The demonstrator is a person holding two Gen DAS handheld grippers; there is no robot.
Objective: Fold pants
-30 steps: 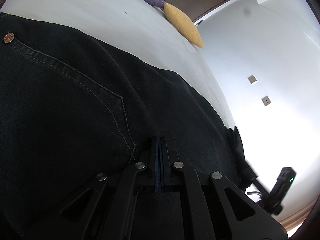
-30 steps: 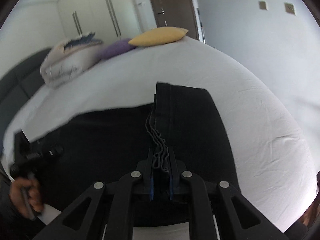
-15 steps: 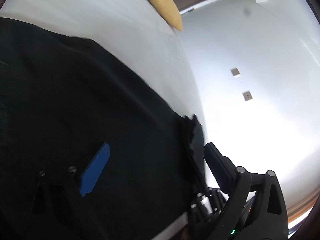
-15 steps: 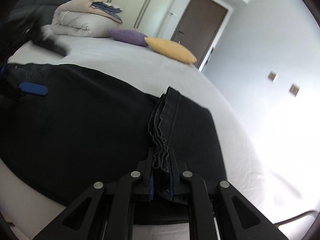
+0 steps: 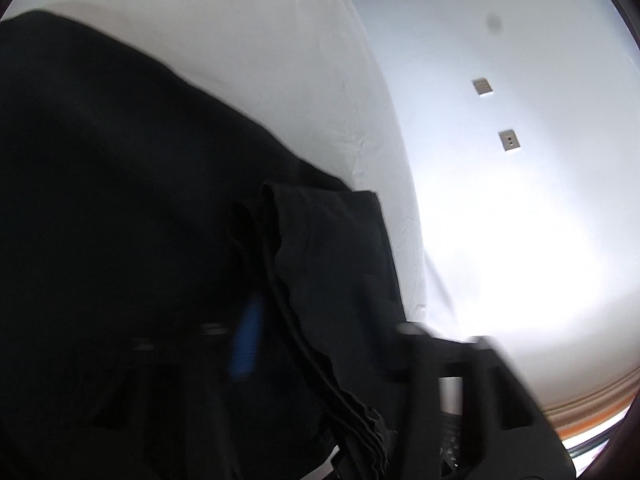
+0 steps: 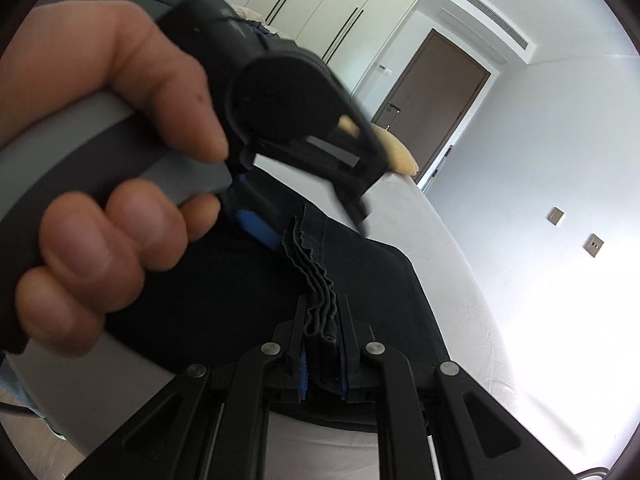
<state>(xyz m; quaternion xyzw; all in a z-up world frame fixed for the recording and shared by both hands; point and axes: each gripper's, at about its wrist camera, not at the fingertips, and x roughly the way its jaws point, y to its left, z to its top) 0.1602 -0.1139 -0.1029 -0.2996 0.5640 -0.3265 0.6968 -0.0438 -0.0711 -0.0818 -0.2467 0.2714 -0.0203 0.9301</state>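
Note:
Black pants (image 5: 120, 200) lie spread over a white bed. My right gripper (image 6: 322, 344) is shut on a bunched stack of the pants' hem edges (image 6: 316, 280), near the bed's edge. My left gripper (image 5: 320, 320) is open, its blue pad (image 5: 246, 340) blurred on one side of that raised fold (image 5: 320, 340) and the other finger on the far side. In the right wrist view the left gripper (image 6: 312, 216) and the hand holding it (image 6: 100, 200) fill the left half, with its blue pad (image 6: 256, 226) beside the fold.
The white bed sheet (image 5: 260, 60) runs to a curved edge on the right. A yellow pillow (image 6: 396, 152) lies at the far end. A brown door (image 6: 432, 96) and white wardrobes (image 6: 340, 8) stand behind. Wall sockets (image 5: 508, 140) are on the white wall.
My left gripper opened, let go of the pants' waist area, and swung over to the fold held by my right gripper. The right gripper kept its grip.

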